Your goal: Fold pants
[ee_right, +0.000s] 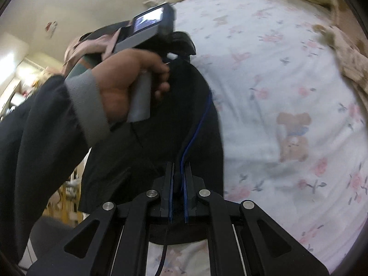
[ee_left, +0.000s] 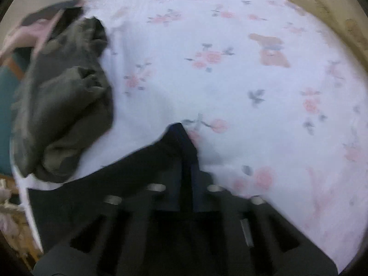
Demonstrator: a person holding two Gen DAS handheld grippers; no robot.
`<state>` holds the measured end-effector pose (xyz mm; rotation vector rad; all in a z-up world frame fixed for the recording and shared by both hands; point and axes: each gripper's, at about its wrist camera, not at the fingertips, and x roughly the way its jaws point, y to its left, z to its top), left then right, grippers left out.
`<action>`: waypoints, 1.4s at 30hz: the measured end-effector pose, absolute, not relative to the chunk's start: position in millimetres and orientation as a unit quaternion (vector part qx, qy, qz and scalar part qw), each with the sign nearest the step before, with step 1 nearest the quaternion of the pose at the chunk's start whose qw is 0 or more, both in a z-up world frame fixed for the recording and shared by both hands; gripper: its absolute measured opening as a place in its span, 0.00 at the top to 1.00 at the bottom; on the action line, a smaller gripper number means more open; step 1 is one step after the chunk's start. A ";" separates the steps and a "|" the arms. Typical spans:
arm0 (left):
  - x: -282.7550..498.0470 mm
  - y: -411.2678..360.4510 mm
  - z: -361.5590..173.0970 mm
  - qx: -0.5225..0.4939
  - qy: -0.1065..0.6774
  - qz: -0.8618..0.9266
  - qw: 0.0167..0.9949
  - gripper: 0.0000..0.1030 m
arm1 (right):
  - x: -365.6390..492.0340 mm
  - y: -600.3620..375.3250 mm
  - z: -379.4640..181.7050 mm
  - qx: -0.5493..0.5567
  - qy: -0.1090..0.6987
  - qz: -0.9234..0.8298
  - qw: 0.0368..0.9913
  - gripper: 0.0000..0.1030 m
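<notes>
Black pants [ee_right: 161,124] with a blue stripe hang stretched between my two grippers above the bed. My right gripper [ee_right: 179,168] is shut on one part of the pants. My left gripper [ee_left: 184,135] is shut on another part of the pants [ee_left: 128,174], which drape to the left over its fingers. In the right wrist view, the left gripper [ee_right: 179,43] and the hand holding it show at upper left, with the pants running down from it.
A white bedsheet [ee_left: 230,80] with pink flowers and teddy bears covers the bed. A crumpled olive-grey garment [ee_left: 66,105] lies at the bed's left edge. Beige bedding [ee_right: 345,53] lies along the far and right sides. A room with furniture shows at left.
</notes>
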<state>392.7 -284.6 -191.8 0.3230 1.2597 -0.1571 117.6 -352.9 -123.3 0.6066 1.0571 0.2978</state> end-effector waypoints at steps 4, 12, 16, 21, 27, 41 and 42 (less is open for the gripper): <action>390.7 -280.3 -168.7 0.177 0.562 -0.085 0.804 0.97 | 115.4 -338.2 -113.1 0.268 0.485 0.176 0.814 0.94; 404.3 -239.7 -112.3 0.176 0.541 -0.101 0.816 0.98 | 113.4 -304.6 -88.6 0.247 0.464 0.227 0.819 0.94; 405.3 -203.7 -85.8 0.159 0.534 -0.096 0.825 0.98 | 117.5 -285.0 -71.0 0.236 0.442 0.255 0.827 0.94; 406.3 -161.0 -64.6 0.135 0.530 -0.086 0.833 0.98 | 118.4 -260.2 -62.6 0.215 0.430 0.280 0.831 0.94; 401.7 -120.8 -39.5 0.106 0.523 -0.087 0.842 0.98 | 119.5 -231.3 -52.4 0.199 0.416 0.319 0.828 0.94; 389.9 -1.8 -25.8 0.093 0.526 -0.071 0.842 0.98 | 121.2 -131.2 -61.2 0.165 0.435 0.415 0.782 0.94; 390.6 6.1 -28.9 0.094 0.527 -0.068 0.842 0.98 | 122.0 -120.4 -63.3 0.159 0.438 0.419 0.779 0.94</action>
